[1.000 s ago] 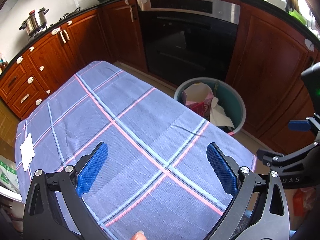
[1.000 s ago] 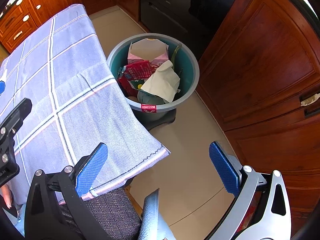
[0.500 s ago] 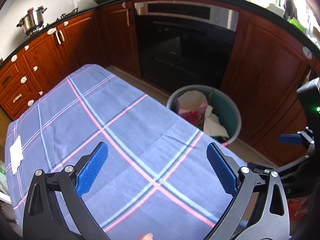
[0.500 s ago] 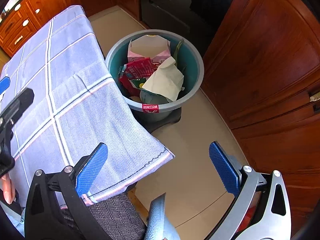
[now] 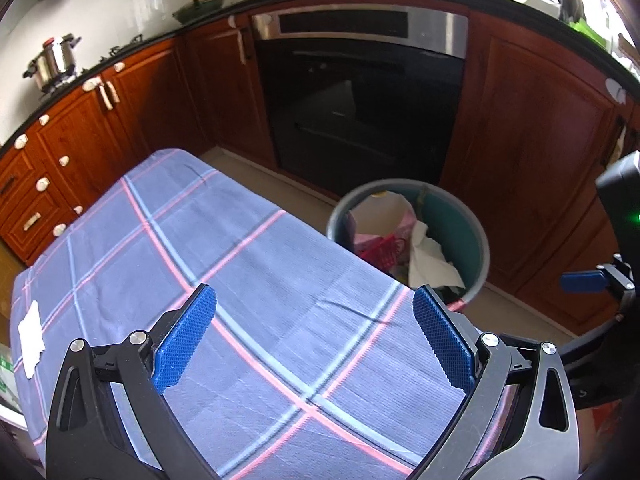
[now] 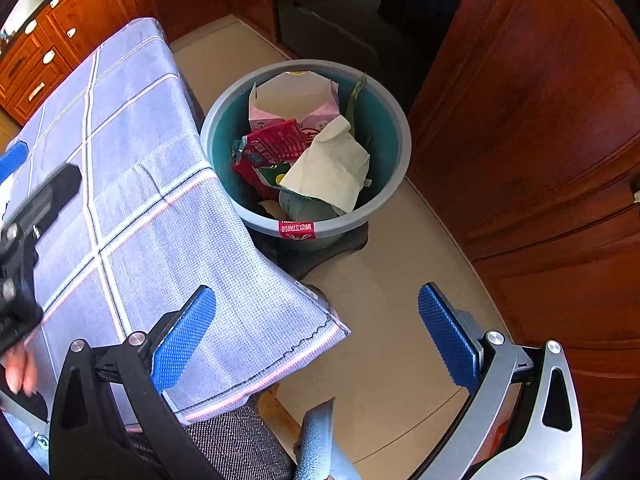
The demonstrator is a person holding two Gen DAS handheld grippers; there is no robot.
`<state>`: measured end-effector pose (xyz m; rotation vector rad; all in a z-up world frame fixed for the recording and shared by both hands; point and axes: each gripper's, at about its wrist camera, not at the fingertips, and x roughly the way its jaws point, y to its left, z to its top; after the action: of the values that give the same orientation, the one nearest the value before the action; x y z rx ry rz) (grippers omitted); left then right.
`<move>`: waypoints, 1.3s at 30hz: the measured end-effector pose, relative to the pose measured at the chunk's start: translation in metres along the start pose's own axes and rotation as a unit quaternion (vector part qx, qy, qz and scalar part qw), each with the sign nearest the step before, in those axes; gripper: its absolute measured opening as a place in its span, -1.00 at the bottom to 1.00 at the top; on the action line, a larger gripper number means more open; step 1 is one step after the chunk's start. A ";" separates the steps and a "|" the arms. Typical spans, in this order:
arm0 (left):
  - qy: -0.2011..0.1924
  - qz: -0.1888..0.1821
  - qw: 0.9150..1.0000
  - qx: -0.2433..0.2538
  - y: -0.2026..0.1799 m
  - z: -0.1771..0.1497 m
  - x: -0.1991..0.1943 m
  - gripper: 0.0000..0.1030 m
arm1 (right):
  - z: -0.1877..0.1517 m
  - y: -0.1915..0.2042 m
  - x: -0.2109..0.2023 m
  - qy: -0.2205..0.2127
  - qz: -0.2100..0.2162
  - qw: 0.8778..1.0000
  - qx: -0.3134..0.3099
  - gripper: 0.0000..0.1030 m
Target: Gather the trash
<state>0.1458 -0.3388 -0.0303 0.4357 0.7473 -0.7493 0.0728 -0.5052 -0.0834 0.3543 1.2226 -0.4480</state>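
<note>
A grey-rimmed teal trash bin [image 6: 386, 196] stands on the floor at the table's far right corner, holding a pink carton [image 6: 292, 96], a red wrapper [image 6: 272, 148] and a white tissue [image 6: 328, 168]. The bin also shows in the left wrist view [image 5: 478, 236]. A white scrap of paper [image 5: 31, 338] lies at the table's left edge. My left gripper [image 5: 314, 338] is open and empty above the checked tablecloth [image 5: 248, 264]. My right gripper [image 6: 316, 338] is open and empty above the table's corner and the floor.
Red-brown cabinets [image 5: 532, 128] and a black oven [image 5: 360, 108] line the far side. A pot [image 5: 54, 62] sits on the counter. A grey fabric chair [image 6: 236, 444] is below the table's near corner. The left gripper's body [image 6: 28, 216] enters the right wrist view.
Both grippers have risen and pulled back a little, so the table and bin look smaller and lower. Both stay open and empty. Nothing on the table moved.
</note>
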 end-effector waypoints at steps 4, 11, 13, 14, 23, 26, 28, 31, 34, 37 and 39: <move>0.003 -0.003 1.000 0.015 -0.008 0.000 0.003 0.92 | 0.002 -0.002 0.002 0.001 0.001 1.000 0.003 0.89; -0.008 0.001 1.000 0.013 -0.011 0.007 0.001 0.92 | 0.005 -0.005 0.003 0.000 0.000 1.000 0.005 0.89; -0.008 0.003 1.000 0.015 -0.012 0.009 0.001 0.92 | 0.006 -0.005 0.003 -0.001 -0.001 1.000 0.004 0.89; -0.008 0.004 1.000 0.016 -0.013 0.009 0.002 0.92 | 0.006 -0.005 0.003 0.000 -0.001 1.000 0.004 0.89; -0.008 0.008 1.000 0.023 -0.016 0.009 0.000 0.92 | 0.007 -0.006 0.001 -0.001 -0.003 1.000 0.003 0.89; -0.010 0.008 1.000 0.024 -0.016 0.009 -0.002 0.92 | 0.007 -0.006 0.001 -0.001 -0.004 1.000 0.003 0.89; -0.012 0.008 1.000 0.026 -0.017 0.009 -0.003 0.92 | 0.007 -0.006 0.000 -0.001 -0.004 1.000 0.003 0.89; -0.013 0.007 1.000 0.027 -0.017 0.008 -0.004 0.92 | 0.007 -0.006 0.000 -0.001 -0.004 1.000 0.003 0.89; -0.013 0.007 1.000 0.028 -0.017 0.009 -0.005 0.92 | 0.008 -0.005 -0.001 -0.002 -0.005 1.000 0.003 0.89; -0.014 0.007 1.000 0.027 -0.017 0.009 -0.006 0.92 | 0.007 -0.005 -0.002 -0.001 -0.005 1.000 0.002 0.89; -0.013 0.007 1.000 0.027 -0.018 0.008 -0.007 0.92 | 0.007 -0.004 -0.002 -0.001 -0.006 1.000 0.002 0.89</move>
<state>0.1333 -0.3526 -0.0215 0.4794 0.6993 -0.7623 0.0758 -0.5122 -0.0794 0.3501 1.2218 -0.4607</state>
